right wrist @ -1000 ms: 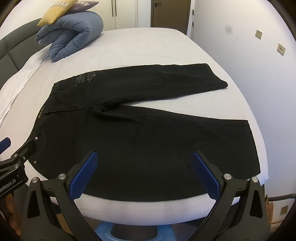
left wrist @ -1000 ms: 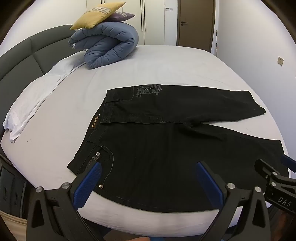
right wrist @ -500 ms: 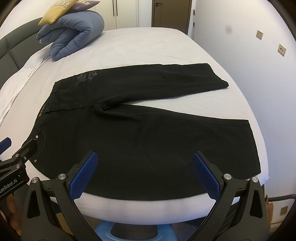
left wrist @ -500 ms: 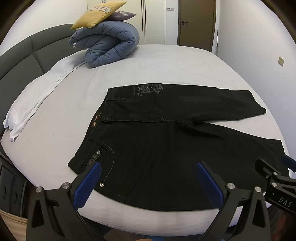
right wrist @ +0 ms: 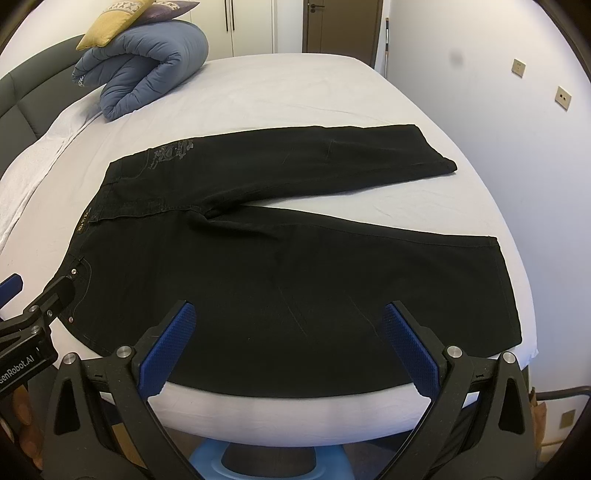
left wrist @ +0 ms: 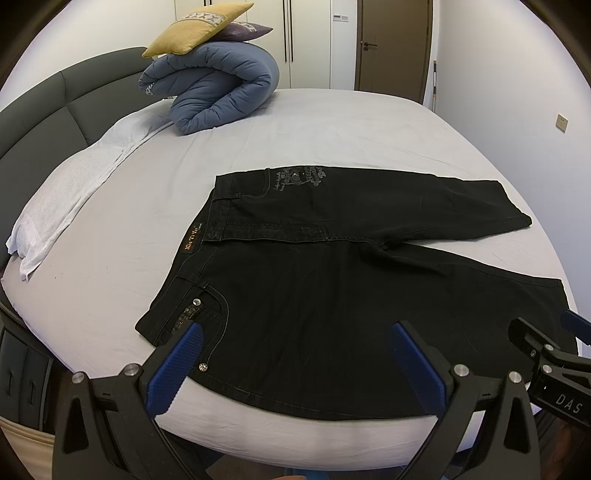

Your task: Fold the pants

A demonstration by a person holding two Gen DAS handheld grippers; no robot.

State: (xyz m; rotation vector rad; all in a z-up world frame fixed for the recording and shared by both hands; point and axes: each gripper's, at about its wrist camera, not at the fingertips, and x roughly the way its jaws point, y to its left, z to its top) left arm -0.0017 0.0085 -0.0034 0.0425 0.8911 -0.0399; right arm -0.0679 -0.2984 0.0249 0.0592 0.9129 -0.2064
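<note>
Left wrist view first: my left gripper [left wrist: 293,360] has its 2 blue-padded fingers [left wrist: 173,369] spread wide apart, holding nothing, hovering at the near edge of the bed [left wrist: 110,236]. Black pants [left wrist: 332,295] lie flat on the pale sheet just beyond my fingertips. Their waistband sits ahead of my left finger, and the studded pocket corner is right at that finger's tip. Both legs run off to the right of my fingers, splayed in a V, the farther leg ending well beyond the right finger. Far ahead and to the left, a rolled blue duvet [left wrist: 214,92] rests near the dark headboard [left wrist: 40,110], with a yellow cushion [left wrist: 195,26] on top of it. A white folded sheet [left wrist: 70,184] lies along the left side.

From the right wrist view, my right gripper [right wrist: 288,343] is likewise open, fingers [right wrist: 408,345] well apart and empty, above the bed's near edge. The pants [right wrist: 295,266] spread directly ahead; the nearer leg passes between and beyond my 2 fingers, its hem lying past the right finger. My left gripper [right wrist: 33,321] shows at the left, beside the waistband corner.
</note>
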